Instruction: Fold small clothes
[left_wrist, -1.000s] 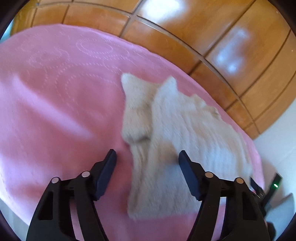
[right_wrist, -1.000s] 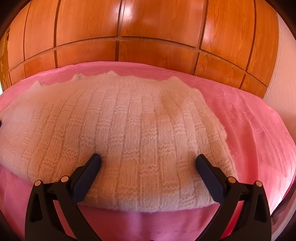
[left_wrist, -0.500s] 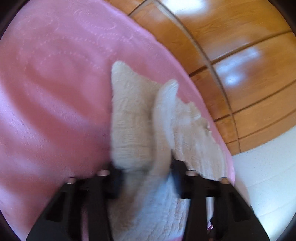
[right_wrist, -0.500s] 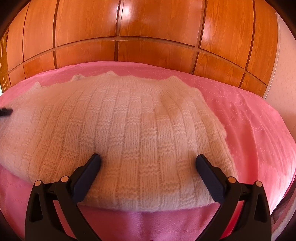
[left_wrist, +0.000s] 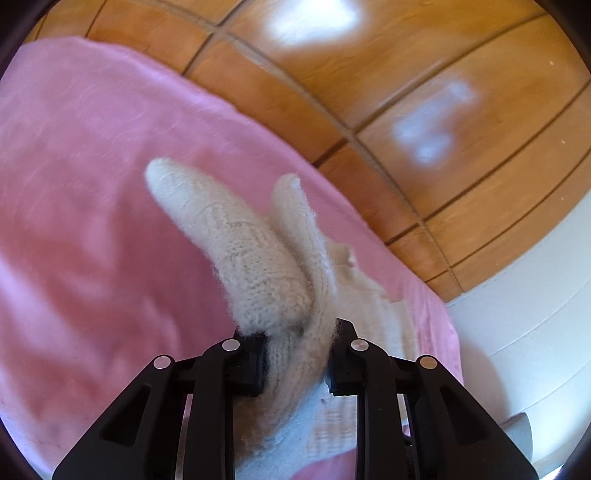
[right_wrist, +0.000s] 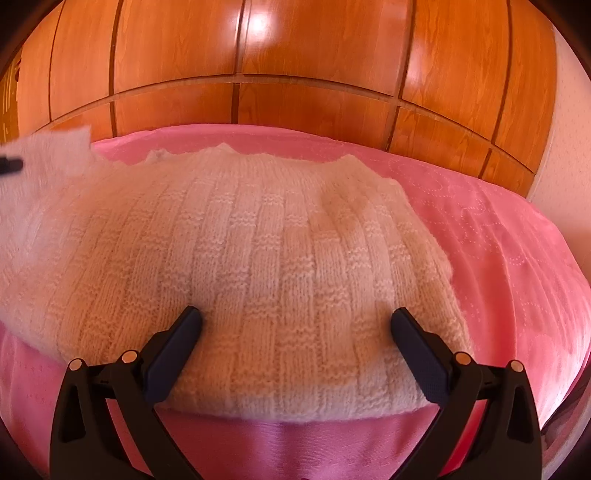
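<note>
A small cream knitted sweater (right_wrist: 258, 258) lies on a pink bedspread (right_wrist: 498, 251). My left gripper (left_wrist: 297, 332) is shut on the sweater's left side (left_wrist: 266, 273), bunching the knit between its jaws and lifting it off the bed, with the sleeve end sticking up ahead. In the right wrist view the lifted corner (right_wrist: 51, 151) shows at far left. My right gripper (right_wrist: 295, 321) is open, with its fingers spread wide on or just above the sweater's near hem.
Glossy wooden wardrobe doors (right_wrist: 295, 55) stand behind the bed. A white wall (left_wrist: 535, 314) is on the right. The bed's far edge (left_wrist: 229, 107) meets the wardrobe.
My left gripper went from open over the sweater's left side to shut on it and has raised the cloth. The right gripper has not moved.
</note>
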